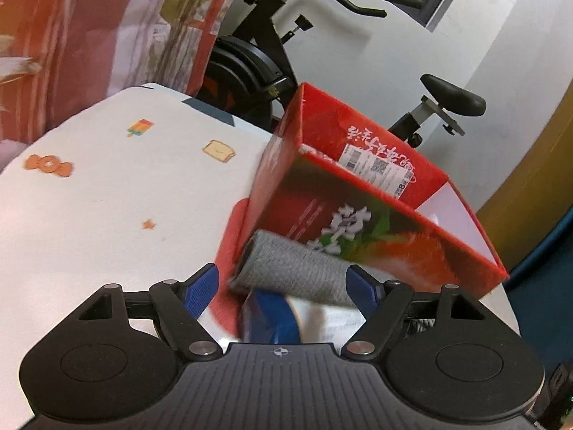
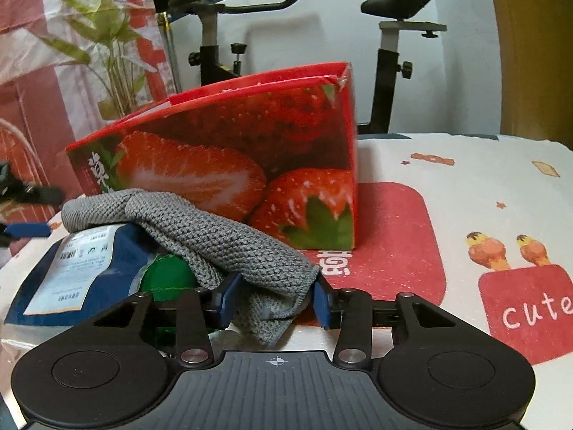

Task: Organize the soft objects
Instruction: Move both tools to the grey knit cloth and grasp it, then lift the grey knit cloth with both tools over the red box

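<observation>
A grey knitted cloth (image 2: 222, 236) lies draped over a blue pouch (image 2: 121, 254) with a white label and a round green object (image 2: 166, 279), right in front of an open-topped red strawberry box (image 2: 232, 143). My right gripper (image 2: 275, 299) is shut on the cloth's near corner, both blue pads pressing the fabric. In the left wrist view the grey cloth (image 1: 297, 272) shows as a roll against the box (image 1: 304, 208), above the blue pouch (image 1: 272, 322). My left gripper (image 1: 281, 292) stands open and wide around it; its left pad is clear of the fabric.
Everything rests on a table under a white cartoon-print cover (image 1: 107, 197) with red patches (image 2: 394, 236). An exercise bike (image 2: 386, 53) stands behind the table against a white wall. A leafy plant (image 2: 107, 36) and red patterned curtain (image 1: 71, 36) are at the left.
</observation>
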Tool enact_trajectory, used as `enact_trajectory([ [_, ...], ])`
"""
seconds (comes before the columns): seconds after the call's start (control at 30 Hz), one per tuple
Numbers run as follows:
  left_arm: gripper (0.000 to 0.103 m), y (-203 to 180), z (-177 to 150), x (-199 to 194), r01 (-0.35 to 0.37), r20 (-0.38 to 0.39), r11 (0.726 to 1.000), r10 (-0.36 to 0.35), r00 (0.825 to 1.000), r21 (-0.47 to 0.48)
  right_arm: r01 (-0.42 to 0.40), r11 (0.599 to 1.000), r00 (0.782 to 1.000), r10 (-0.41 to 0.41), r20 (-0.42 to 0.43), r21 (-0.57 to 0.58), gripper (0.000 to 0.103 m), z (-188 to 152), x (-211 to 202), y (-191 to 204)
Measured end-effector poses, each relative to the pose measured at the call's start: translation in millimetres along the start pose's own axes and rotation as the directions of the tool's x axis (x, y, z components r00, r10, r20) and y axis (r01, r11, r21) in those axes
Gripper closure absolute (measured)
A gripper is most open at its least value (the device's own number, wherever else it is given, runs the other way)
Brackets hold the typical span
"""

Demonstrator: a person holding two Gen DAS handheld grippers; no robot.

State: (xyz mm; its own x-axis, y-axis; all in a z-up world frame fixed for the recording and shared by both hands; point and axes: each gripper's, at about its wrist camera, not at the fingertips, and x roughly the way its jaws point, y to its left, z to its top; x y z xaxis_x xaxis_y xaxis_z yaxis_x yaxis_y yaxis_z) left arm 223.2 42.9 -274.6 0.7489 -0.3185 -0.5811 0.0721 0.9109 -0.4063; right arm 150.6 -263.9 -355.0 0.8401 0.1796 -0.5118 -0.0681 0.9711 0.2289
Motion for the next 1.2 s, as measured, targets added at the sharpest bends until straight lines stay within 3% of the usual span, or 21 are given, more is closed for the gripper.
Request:
enact_trajectory([
  [0.1, 0.024, -4, 5, 17, -0.007, -0.014, 1.0, 0.007, 1.0, 0.024, -0.008, 1.0, 1.0, 0.009, -0.009, 0.018, 0.065, 0, 2, -3],
  [0.3, 0.026, 1, 7, 34, 0.046, -0.035, 0.999, -0.047, 0.998, -0.018, -0.002, 1.0, 1.0, 0.003, -0.021, 0.026, 0.067, 0, 5, -6],
  [0.43, 0.063, -6, 3, 29, 0.018, -0.02, 0.998, -0.017, 1.0, 0.053, 0.005, 1.0, 1.0, -0.004, -0.025, 0.03, 0.08, 0, 6, -6],
  [0.53, 0.078, -2, 4, 24, 0.034, -0.018, 0.999, -0.033, 0.999, 0.042, 0.008, 0.999, 1.0, -0.008, -0.021, 0.044, 0.086, -1, 6, -8],
  [0.7, 0.084, -5, 5, 13, 0.051, 0.017, 0.997, -0.052, 0.998, 0.065, 0.009, 0.999, 1.0, -0.009, -0.004, 0.031, 0.093, -2, 3, -6],
  [0.9, 0.088, -22, 11, -8, 0.09, 0.058, 0.987, -0.098, 0.993, 0.131, -0.002, 0.997, 0.999, -0.002, 0.042, 0.074, 0.095, 1, -11, -13],
  [1.2, 0.088, -37, 24, -44, 0.113, 0.148, 0.979, -0.139, 0.979, 0.171, -0.048, 0.997, 0.988, 0.038, 0.151, 0.063, 0.095, 40, -57, -5],
])
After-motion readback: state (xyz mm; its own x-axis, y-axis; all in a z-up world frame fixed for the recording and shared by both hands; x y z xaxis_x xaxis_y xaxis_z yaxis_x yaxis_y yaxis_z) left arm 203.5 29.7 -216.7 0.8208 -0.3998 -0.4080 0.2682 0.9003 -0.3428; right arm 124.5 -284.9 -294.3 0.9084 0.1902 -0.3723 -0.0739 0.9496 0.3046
